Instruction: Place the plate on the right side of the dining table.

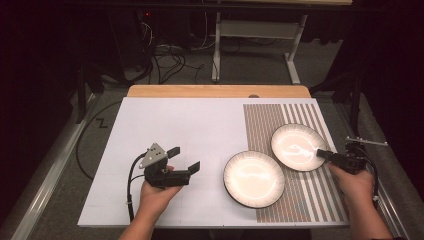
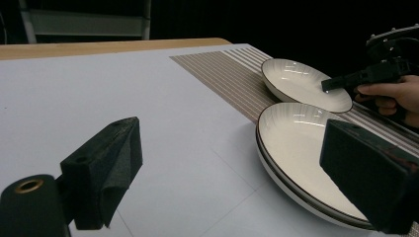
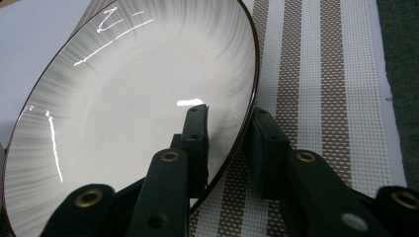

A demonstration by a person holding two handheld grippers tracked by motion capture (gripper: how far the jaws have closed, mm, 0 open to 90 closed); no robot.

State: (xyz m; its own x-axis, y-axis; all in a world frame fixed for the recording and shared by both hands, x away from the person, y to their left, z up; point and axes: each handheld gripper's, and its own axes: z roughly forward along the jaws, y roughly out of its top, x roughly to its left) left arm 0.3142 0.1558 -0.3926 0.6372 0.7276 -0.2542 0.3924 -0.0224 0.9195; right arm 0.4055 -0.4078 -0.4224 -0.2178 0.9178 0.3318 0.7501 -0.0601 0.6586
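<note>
Counter (image 1: 165, 125): white sheet over most of the top, wooden strip along the far edge, brown-and-white striped placemat (image 1: 305, 200) covering the right side.

Far plate (image 1: 298, 146): cream, ribbed rim, thin dark edge; lying on the striped placemat toward the counter's right edge, just beyond the near plate, rims just beside each other; whether touching cannot be told.

Near plate (image 1: 254, 178): same pattern; lying nearer the counter's front edge, half on the placemat's left border, half on the white sheet.

Right hand-held gripper (image 1: 324, 153): at the far plate's right rim, pointing left across it. In the right gripper view, rim of the far plate (image 3: 128, 98) standing between the two jaws, one jaw over the plate's inner face, the other outside over the placemat (image 3: 316, 74); narrow gaps visible on both sides, pads not pressing, so released around the rim rather than clenched on it.

Left hand-held gripper (image 1: 184, 159): held over the bare white sheet, left of the near plate and apart from it, pointing right toward it. Jaws spread wide, nothing between them. In the left gripper view, near plate (image 2: 296, 148) lying ahead and to the right, partly behind the right-hand jaw.
</note>
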